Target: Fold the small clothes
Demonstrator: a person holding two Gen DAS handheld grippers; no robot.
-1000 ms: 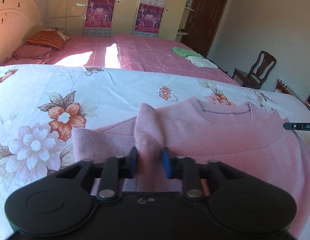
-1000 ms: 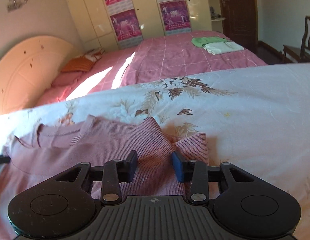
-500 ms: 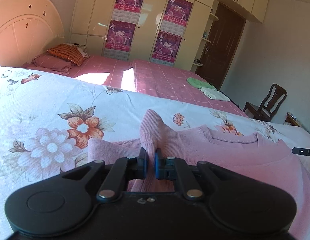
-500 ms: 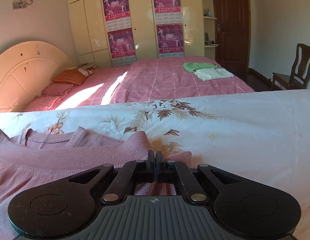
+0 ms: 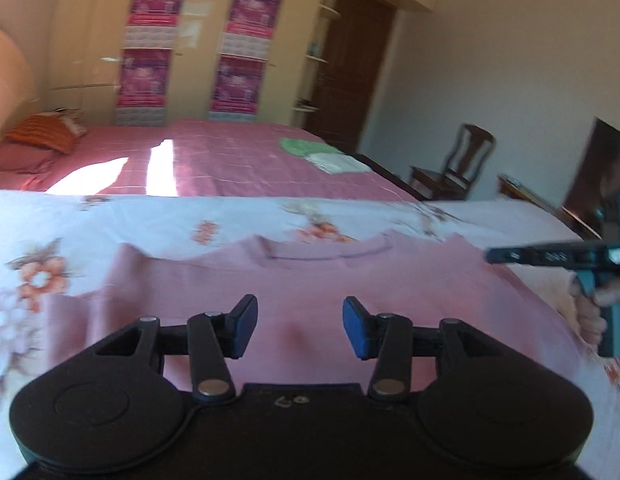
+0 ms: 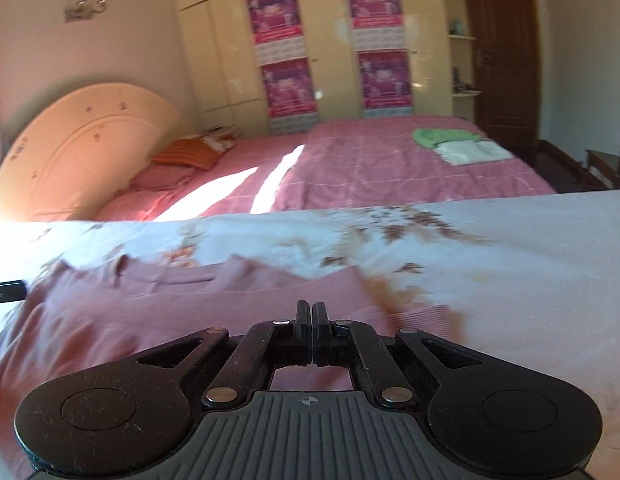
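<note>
**Mia:** What is under the fingers?

**Tom:** A white flowered sheet [image 5: 150,224] on a bed. The pink sweater [image 5: 310,280] lies on it, right in front of both grippers.

**Mia:** How does the sweater look?

**Tom:** Blurry. It is spread wide, with its neck hole on the far side of the fingers.

**Mia:** What is the left gripper [image 5: 300,326] doing?

**Tom:** Its blue fingers [image 5: 355,332] are wide apart. Nothing is between them. They hang over the sweater.

**Mia:** And the right gripper [image 6: 312,332]?

**Tom:** Its fingers are pressed together. I cannot tell if any cloth is pinched between them.

**Mia:** What is past the sweater?

**Tom:** A pink bed [image 6: 389,168] with sun on it, an orange pillow [image 6: 190,154] and folded green and white clothes [image 6: 457,144]. Farther back are a tall cupboard [image 6: 329,40] with purple posters [image 6: 286,88], a brown door [image 6: 505,48] and a chair [image 5: 457,160].
</note>
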